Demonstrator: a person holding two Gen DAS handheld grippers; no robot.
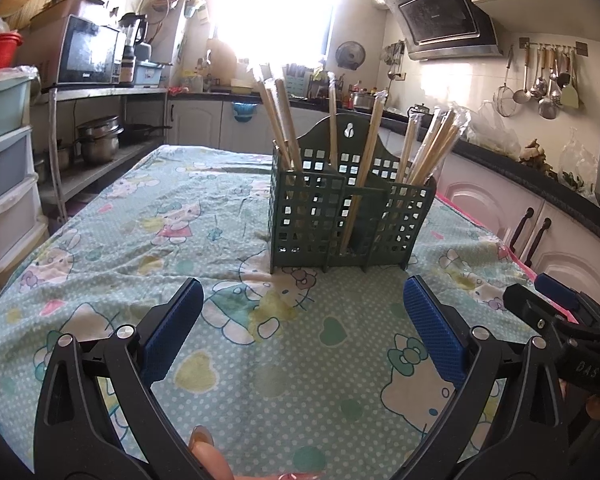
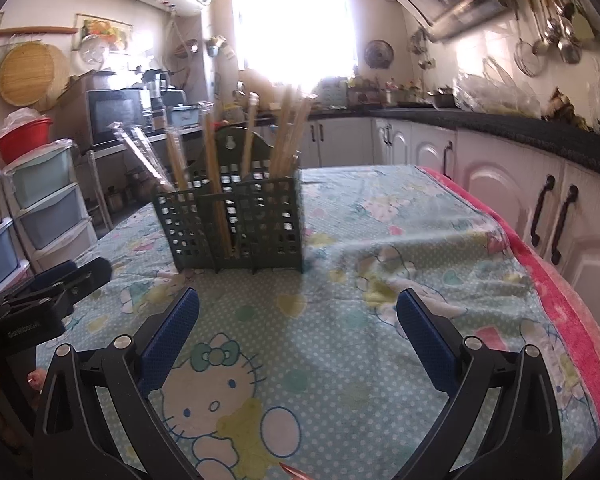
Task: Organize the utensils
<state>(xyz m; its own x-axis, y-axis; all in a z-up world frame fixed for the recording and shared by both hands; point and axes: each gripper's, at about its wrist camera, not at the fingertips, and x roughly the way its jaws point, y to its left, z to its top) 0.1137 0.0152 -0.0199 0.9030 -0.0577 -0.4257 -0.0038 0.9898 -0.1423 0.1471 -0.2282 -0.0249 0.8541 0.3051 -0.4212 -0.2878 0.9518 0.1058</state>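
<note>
A dark green lattice utensil holder (image 1: 350, 224) stands upright on the cartoon-print tablecloth (image 1: 160, 248). Several wrapped wooden chopsticks (image 1: 284, 124) lean in its compartments. My left gripper (image 1: 302, 328) hovers open in front of the holder, nothing between its blue pads (image 1: 434, 328). In the right wrist view the same holder (image 2: 232, 224) sits ahead and left, its chopsticks (image 2: 288, 132) sticking up. My right gripper (image 2: 298, 340) is open and empty over the cloth. Each gripper shows at the other view's edge, the right one (image 1: 556, 312) and the left one (image 2: 56, 284).
Kitchen counter and white cabinets (image 1: 540, 208) run along the right, a pink cloth edge (image 2: 560, 304) bordering the table there. A plastic drawer unit (image 2: 48, 208) and a shelf with a microwave (image 1: 88, 56) and pots stand left. A fingertip (image 1: 208, 456) shows at the bottom.
</note>
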